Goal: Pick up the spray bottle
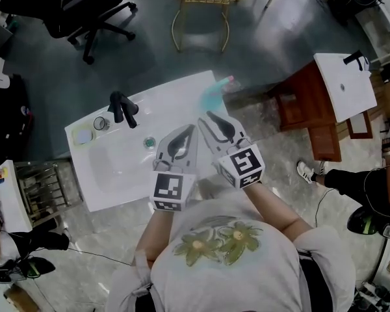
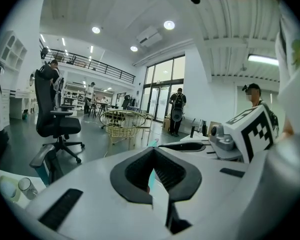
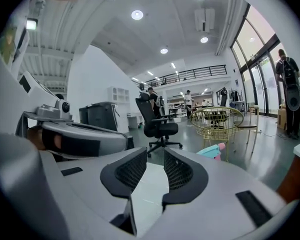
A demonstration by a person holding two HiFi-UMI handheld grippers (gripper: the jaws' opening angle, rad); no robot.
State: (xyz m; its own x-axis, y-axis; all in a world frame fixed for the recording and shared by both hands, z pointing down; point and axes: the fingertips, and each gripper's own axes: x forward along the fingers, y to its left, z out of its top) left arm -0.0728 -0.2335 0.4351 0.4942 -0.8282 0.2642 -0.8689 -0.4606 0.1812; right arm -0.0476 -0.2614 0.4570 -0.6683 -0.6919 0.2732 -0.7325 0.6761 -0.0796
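Flower-print shirt [image 1: 218, 242] in foreground, left claw [image 2: 153, 150] closed and empty, right claw [image 3: 155, 153] parted (nothing between its jaws), both over white tabletop [image 1: 172, 97], teal spray bottle [image 1: 216, 93] at its far edge, beyond right claw

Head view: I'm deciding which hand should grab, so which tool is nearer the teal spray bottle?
The right tool: its tips lie closer to the spray bottle, while the left tool sits beside it, farther back and to the left.
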